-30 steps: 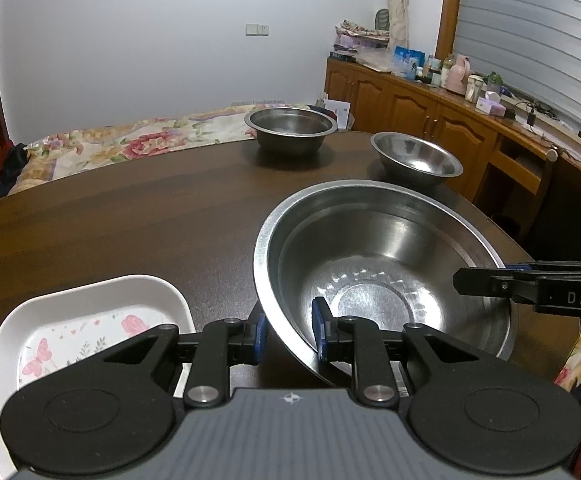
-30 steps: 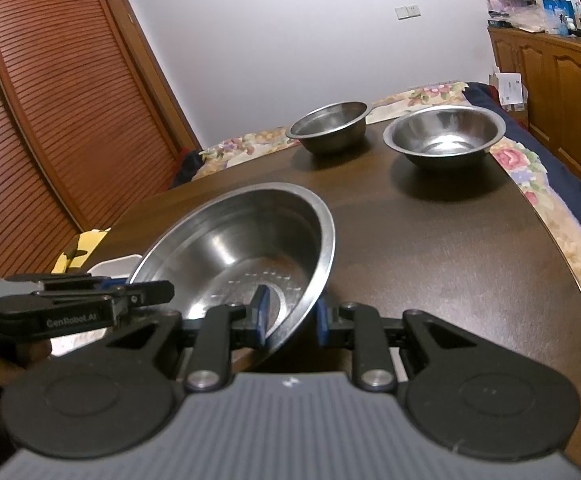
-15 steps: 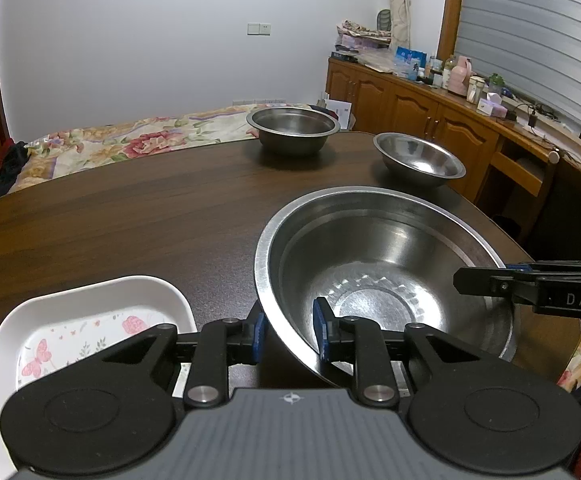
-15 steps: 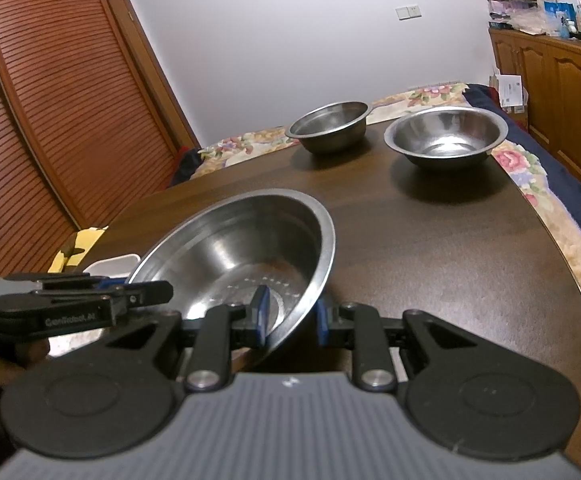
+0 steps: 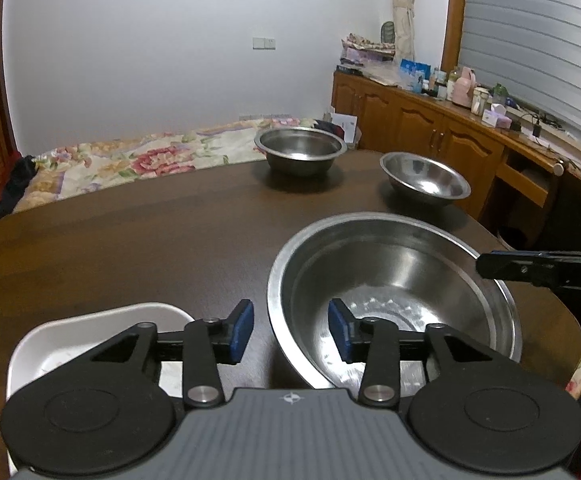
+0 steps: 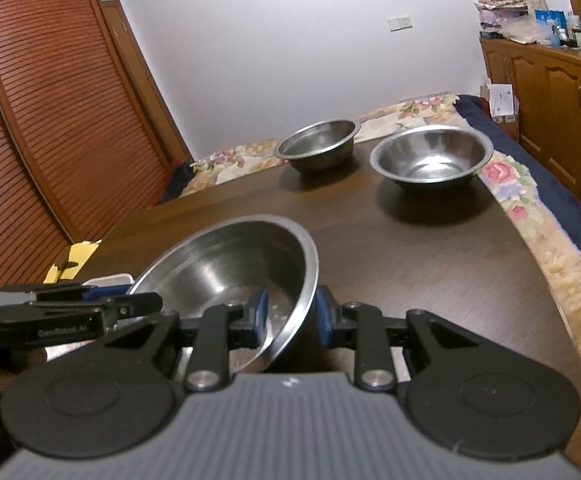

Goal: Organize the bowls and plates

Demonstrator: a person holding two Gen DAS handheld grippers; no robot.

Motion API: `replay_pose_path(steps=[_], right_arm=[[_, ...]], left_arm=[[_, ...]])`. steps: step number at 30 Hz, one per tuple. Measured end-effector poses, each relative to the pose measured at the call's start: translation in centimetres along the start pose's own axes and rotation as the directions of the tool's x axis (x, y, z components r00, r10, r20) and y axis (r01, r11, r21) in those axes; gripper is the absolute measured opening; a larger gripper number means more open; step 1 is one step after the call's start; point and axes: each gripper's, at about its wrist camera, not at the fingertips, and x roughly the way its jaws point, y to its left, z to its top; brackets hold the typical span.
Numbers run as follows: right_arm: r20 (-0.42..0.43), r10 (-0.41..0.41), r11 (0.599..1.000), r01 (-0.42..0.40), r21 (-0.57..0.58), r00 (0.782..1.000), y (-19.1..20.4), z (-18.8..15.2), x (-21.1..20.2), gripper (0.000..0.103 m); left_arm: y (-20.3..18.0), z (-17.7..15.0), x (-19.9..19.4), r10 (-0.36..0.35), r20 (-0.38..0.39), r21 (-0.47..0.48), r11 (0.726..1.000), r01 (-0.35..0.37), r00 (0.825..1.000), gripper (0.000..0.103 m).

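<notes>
A large steel bowl [image 5: 394, 292] sits on the dark wooden table [image 5: 130, 248]. My left gripper [image 5: 290, 330] is open, its jaws standing wide on either side of the bowl's near-left rim without touching it. My right gripper [image 6: 288, 314] has its jaws on either side of the same bowl's [image 6: 230, 268] right rim with small gaps, so it looks open. Two smaller steel bowls [image 5: 300, 150] [image 5: 426, 178] stand at the table's far side. A white plate [image 5: 90, 332] lies at the near left.
A bed with a floral cover [image 5: 150, 160] lies beyond the table. Wooden cabinets [image 5: 430, 132] with clutter on top line the right wall. A slatted wooden door [image 6: 50, 120] stands to the left. The table's right edge [image 6: 530, 248] is close to the bowls.
My left gripper has opened and let go of the large bowl's rim. My right gripper's jaws have also widened a little around the rim. The bowl has settled lower.
</notes>
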Motion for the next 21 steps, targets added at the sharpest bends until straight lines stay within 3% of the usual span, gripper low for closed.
replay_pose_path(steps=[16,21], right_arm=[[0.095,-0.047,0.994,0.056,-0.096,0.994,0.1,3.1,-1.5,0.037],[0.112,-0.062,0.990,0.076,-0.118,0.992,-0.3,4.0,-1.6,0.047]], left_arm=[[-0.6,3.5,-0.8,0.022,0.073,0.050,0.998,-0.026,0.997,0.052],[-1.5,5.3,-0.3,0.004,0.092,0.087,0.996,-0.012,0.996,0.061]])
